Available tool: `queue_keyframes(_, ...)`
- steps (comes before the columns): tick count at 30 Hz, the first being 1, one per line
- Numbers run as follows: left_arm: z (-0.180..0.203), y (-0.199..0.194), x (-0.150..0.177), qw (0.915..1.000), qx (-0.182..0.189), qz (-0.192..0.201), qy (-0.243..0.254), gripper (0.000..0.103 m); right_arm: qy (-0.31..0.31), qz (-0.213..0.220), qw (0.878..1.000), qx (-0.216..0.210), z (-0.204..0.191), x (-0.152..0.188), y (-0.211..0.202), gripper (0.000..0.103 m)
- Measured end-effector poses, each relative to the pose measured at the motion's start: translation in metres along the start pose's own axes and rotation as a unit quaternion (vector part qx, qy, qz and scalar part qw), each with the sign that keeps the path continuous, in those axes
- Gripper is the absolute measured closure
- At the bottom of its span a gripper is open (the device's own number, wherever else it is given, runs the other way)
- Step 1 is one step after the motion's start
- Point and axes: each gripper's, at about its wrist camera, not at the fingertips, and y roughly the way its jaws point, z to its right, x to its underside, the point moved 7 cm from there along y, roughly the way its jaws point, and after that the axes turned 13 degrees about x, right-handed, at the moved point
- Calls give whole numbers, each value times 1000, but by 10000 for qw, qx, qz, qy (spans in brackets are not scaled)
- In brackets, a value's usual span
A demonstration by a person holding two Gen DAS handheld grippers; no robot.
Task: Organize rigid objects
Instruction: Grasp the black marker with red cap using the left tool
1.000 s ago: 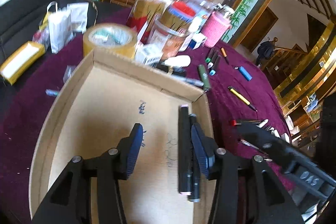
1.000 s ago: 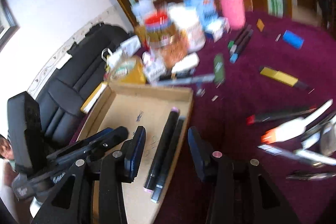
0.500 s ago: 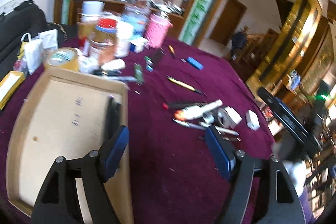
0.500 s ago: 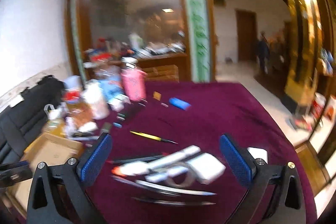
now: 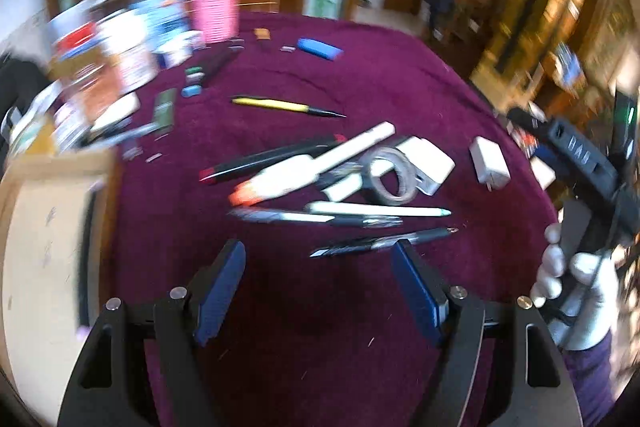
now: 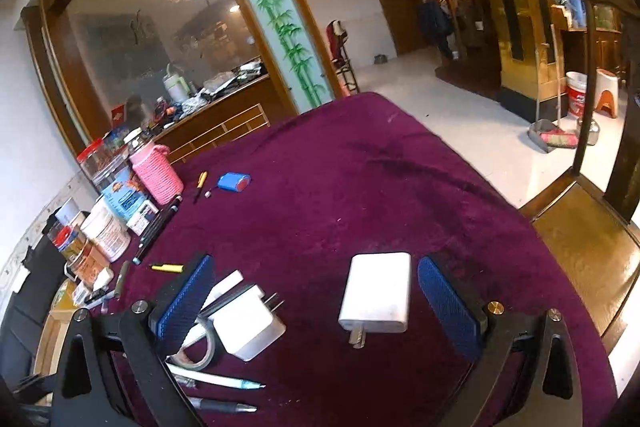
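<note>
The right gripper (image 6: 316,307) is wide open around the hard, light white charger (image 6: 377,289); pinch its flat sides.

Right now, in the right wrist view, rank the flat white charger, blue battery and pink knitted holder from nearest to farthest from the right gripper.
1. Flat white charger, between the open right gripper fingers.
2. Blue battery, far left on the cloth.
3. Pink knitted holder, left edge; nearly level with the battery.
</note>
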Motion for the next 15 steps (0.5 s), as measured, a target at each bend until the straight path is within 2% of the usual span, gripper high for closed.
queue_keyframes(2, 8, 18, -9, 9993, -104, -10, 353, 29, -16, -17, 10000, -43, -3, 3, 2, 1)
queue_keyframes(4, 8, 35, -19, 9974, -390, 8, 612, 29, -56, -35, 10000, -39, -3, 4, 2, 1)
queue_keyframes(10, -21, 49, -58, 9965, -639, 228, 496, 29, 17, -107, 9999, -13, -3, 5, 7, 1)
queue_keyframes(13, -46, 68, -76, 9989, -431, -11, 185, 29, -35, -125, 9999, 15, -6, 7, 9, 1)
queue_keyframes(14, -49, 75, -76, 9990, -369, -166, 181, 29, -60, -125, 9999, 25, -7, 7, 9, 1)
queue_keyframes(15, -53, 87, -71, 9981, -336, -481, 206, 29, -96, -120, 9999, 50, -7, 7, 9, 1)
